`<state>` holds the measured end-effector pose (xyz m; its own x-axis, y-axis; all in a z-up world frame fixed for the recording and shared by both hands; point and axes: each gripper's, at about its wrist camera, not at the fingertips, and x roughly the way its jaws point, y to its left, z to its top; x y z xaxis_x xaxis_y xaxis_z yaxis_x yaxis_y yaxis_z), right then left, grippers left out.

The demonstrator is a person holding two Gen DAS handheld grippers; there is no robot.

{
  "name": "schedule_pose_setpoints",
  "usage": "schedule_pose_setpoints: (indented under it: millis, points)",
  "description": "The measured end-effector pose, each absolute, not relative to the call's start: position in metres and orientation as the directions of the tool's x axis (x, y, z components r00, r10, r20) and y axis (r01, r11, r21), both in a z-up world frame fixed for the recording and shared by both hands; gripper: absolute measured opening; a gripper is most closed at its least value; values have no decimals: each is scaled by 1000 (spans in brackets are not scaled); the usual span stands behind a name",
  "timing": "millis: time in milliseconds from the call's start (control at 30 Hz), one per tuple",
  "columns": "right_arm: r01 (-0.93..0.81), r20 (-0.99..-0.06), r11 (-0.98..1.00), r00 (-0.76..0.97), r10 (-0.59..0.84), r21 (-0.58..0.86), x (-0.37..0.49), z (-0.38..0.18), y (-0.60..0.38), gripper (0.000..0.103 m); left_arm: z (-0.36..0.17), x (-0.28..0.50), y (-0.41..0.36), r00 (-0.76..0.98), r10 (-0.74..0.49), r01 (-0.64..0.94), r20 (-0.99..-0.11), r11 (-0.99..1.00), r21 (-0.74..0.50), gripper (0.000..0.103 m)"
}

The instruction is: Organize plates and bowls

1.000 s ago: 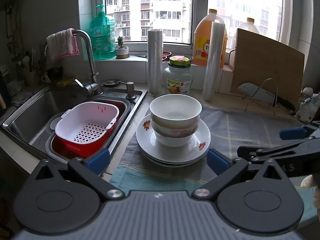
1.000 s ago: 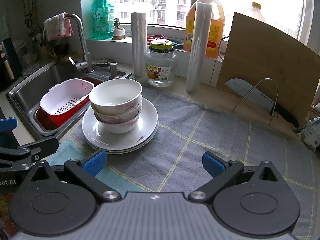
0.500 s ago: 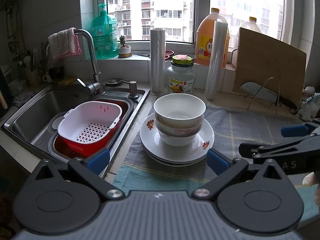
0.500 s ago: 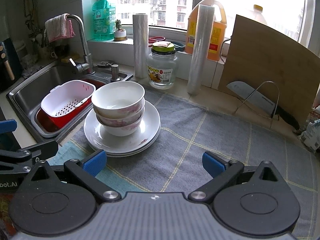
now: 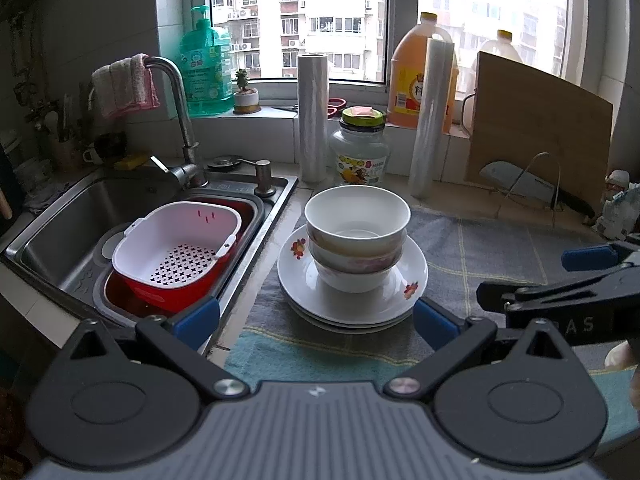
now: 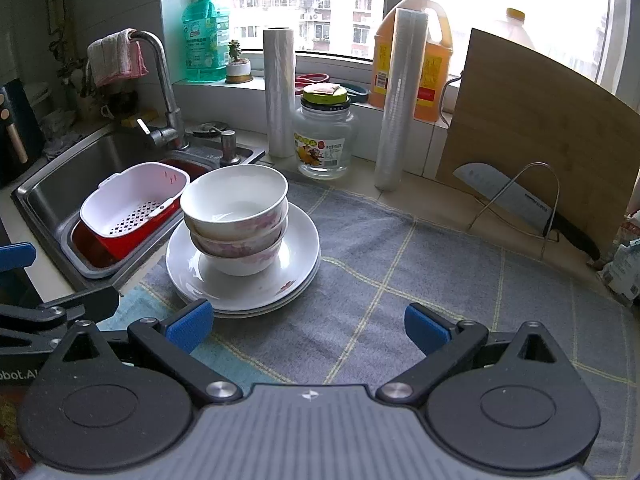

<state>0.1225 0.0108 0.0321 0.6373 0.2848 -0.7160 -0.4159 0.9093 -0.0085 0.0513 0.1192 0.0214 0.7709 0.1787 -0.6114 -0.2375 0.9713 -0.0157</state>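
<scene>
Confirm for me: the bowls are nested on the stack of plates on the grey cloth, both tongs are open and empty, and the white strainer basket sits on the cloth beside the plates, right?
Not quite. The white strainer basket sits in the sink, nested in a red tub, as the left wrist view shows. The rest holds: the bowls are nested on the plates on the grey cloth, and the left tongs and right tongs are open and empty.

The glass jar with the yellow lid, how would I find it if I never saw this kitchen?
Look along the window wall behind the grey cloth. Two tall rolls of clear wrap stand there, and the glass jar sits between them. It is short, round and see-through, with a yellow lid and a fruit label.
</scene>
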Motion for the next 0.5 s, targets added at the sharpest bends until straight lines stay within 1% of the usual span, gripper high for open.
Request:
schedule_pose_setpoints:
  millis: [500]
  points:
    - [-410, -715, 912, 639, 283, -5, 124, 31, 8, 103, 22, 55, 118, 771, 178, -234, -611, 972, -12, 102]
